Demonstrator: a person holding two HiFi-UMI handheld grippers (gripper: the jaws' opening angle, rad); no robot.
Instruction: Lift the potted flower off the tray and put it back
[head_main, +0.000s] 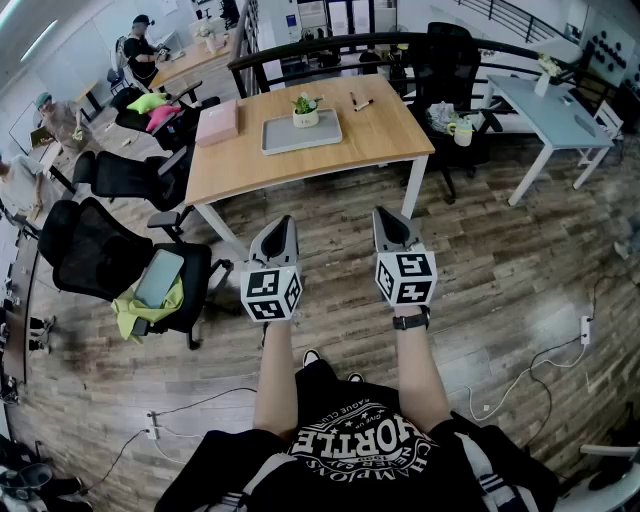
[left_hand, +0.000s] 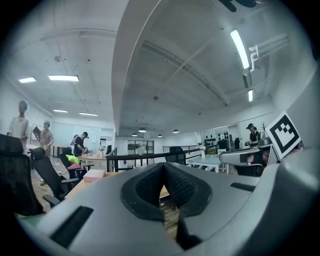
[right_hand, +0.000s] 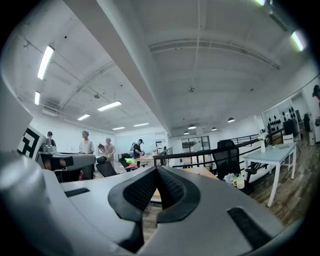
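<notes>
A small potted flower (head_main: 305, 110) in a pale pot stands on the far edge of a grey tray (head_main: 300, 135) on a wooden table (head_main: 380, 135). Both grippers hover over the wooden floor well short of the table, pointing level towards it. My left gripper (head_main: 285, 224) is shut with nothing in it, and so is my right gripper (head_main: 386, 216). In the left gripper view the black pads (left_hand: 150, 186) meet, with the table edge just past them. The right gripper view shows its pads (right_hand: 172, 189) closed together too. The pot is hidden in both gripper views.
A pink box (head_main: 217, 122) lies left of the tray and pens (head_main: 360, 102) to its right. Black office chairs (head_main: 120, 260) stand at the left, one with a green cloth. A white desk (head_main: 545, 110) is at the right, a dark railing (head_main: 330, 45) behind. Cables (head_main: 520, 375) run over the floor. People work at the far left.
</notes>
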